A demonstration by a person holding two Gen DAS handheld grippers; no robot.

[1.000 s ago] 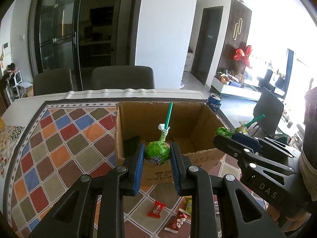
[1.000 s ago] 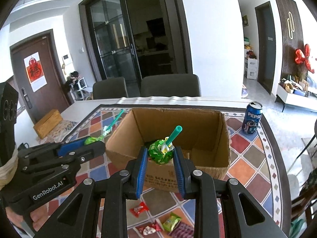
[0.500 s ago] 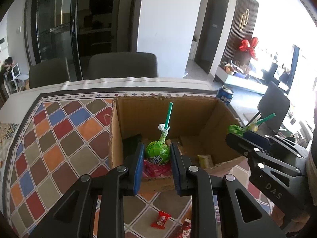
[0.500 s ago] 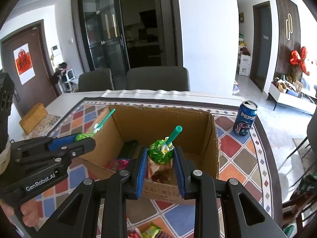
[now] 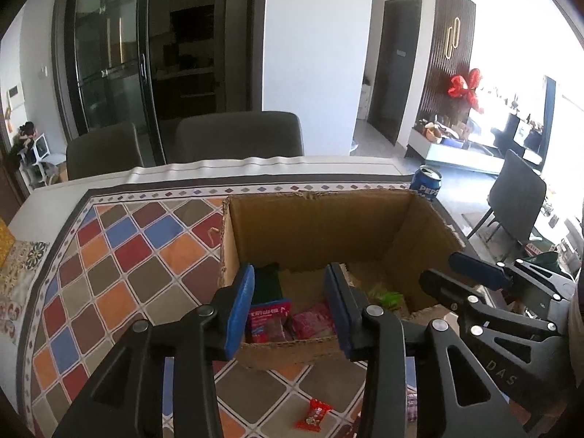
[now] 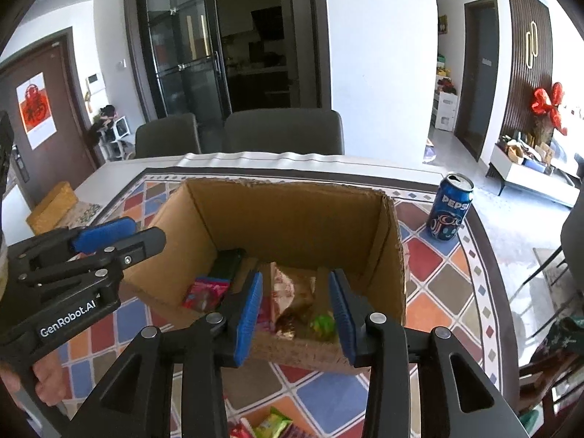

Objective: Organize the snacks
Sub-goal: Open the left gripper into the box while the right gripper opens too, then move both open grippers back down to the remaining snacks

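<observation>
An open cardboard box (image 5: 317,226) (image 6: 292,215) stands on the checkered table. Inside lie pink snack packets (image 5: 268,319) (image 6: 204,292), a dark packet (image 5: 266,284) and a green lollipop (image 6: 323,325) (image 5: 388,297). My left gripper (image 5: 288,306) hangs over the box's near left part, open and empty. My right gripper (image 6: 295,310) hangs over the near right part, open and empty, with the green lollipop just below its right finger. Each gripper also shows from the side in the other's view: the right one (image 5: 474,284), the left one (image 6: 109,241).
A Pepsi can (image 6: 450,208) (image 5: 425,182) stands right of the box. Loose wrapped candies lie on the table in front of the box: a red one (image 5: 314,414) and a green one (image 6: 272,425). Two grey chairs (image 5: 237,135) stand behind the table.
Both grippers held green lollipops above the box, moved forward over it, and have opened. The lollipops have dropped into the box.
</observation>
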